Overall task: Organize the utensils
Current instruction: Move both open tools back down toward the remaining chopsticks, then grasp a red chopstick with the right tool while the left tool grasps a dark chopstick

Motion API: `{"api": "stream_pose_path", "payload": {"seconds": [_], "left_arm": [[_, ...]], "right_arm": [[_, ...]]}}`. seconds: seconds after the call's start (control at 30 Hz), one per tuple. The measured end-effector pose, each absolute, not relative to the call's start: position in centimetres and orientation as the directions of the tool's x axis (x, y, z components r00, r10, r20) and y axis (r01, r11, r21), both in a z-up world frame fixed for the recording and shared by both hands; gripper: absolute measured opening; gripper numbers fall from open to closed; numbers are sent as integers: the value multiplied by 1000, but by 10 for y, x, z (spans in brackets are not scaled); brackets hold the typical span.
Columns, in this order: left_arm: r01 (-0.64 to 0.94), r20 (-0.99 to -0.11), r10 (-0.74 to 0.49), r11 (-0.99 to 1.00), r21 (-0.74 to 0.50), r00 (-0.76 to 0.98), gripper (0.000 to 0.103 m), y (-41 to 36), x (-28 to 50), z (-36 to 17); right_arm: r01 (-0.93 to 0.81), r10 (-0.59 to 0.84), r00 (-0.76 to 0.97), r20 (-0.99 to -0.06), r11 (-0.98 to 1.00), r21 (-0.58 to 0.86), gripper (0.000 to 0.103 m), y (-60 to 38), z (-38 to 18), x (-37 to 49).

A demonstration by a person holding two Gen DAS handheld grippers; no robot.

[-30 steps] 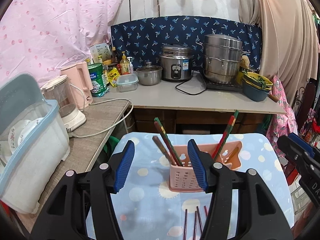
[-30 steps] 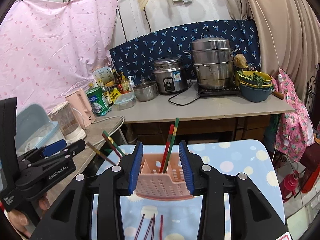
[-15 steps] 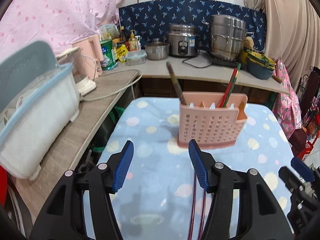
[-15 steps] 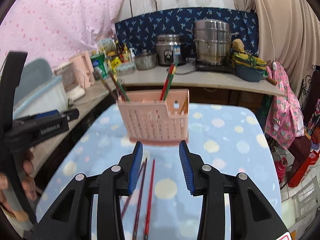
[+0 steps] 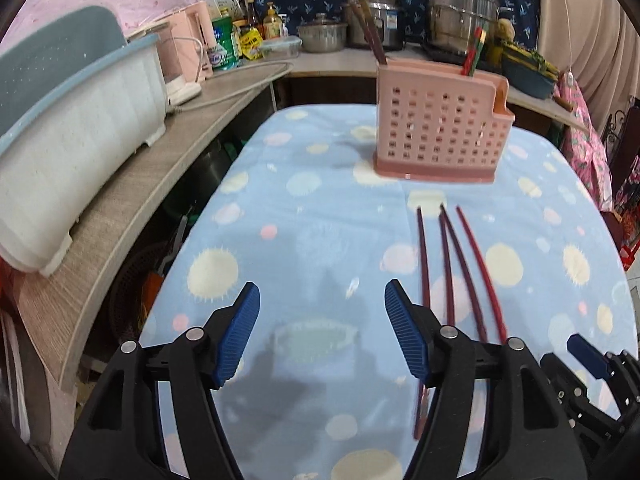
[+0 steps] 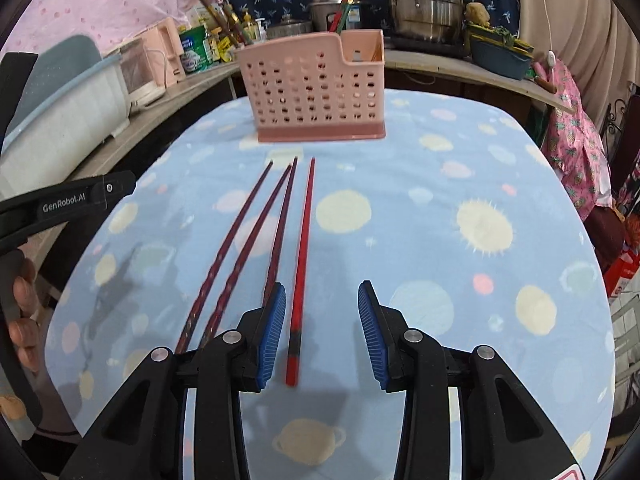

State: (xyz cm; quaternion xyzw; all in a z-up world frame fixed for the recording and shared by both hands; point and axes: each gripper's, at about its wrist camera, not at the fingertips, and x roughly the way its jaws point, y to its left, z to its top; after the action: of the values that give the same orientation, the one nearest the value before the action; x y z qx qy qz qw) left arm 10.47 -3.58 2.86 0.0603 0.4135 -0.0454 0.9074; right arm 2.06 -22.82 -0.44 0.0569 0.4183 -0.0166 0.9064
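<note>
Several chopsticks lie side by side on the blue spotted cloth (image 6: pixel 460 168), pointing at a pink perforated holder (image 6: pixel 316 92) behind them. The three on the left are dark and patterned (image 6: pixel 240 240); the right one is bright red (image 6: pixel 302 248). My right gripper (image 6: pixel 322 320) hangs open low over the red chopstick's near end, which lies between the jaws close to the left pad, untouched. My left gripper (image 5: pixel 322 312) is opening over bare cloth, left of the chopsticks (image 5: pixel 460 264), with nothing between its jaws. The holder (image 5: pixel 436 132) has more chopsticks (image 5: pixel 370 28) standing in it.
A white and blue dish bin (image 5: pixel 72 120) sits on a wooden shelf along the table's left side. On the counter behind are a rice cooker (image 6: pixel 336 4), steel pots (image 6: pixel 424 4), bottles and a pink kettle (image 5: pixel 192 40). A hand (image 6: pixel 22 320) holding the other tool shows at the left edge.
Both grippers have come down towards the cloth and tipped downward. The holder has passed from between the fingers to farther ahead. The loose chopsticks now lie close under the right jaws. The left jaws stand wider.
</note>
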Motion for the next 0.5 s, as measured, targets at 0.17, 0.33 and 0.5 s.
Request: {"api": "stream_pose_path", "payload": {"seconds": [0.17, 0.33, 0.5], "left_arm": [[153, -780, -43, 986, 68, 625, 66, -35, 90, 8], [163, -793, -43, 984, 72, 608, 69, -34, 83, -2], [172, -804, -44, 982, 74, 593, 70, -34, 79, -9]], "right_arm": [[74, 7, 632, -775, 995, 70, 37, -219, -17, 17], [69, 7, 620, -785, 996, 64, 35, -215, -23, 16], [64, 5, 606, -795, 996, 55, 29, -210, -30, 16]]}}
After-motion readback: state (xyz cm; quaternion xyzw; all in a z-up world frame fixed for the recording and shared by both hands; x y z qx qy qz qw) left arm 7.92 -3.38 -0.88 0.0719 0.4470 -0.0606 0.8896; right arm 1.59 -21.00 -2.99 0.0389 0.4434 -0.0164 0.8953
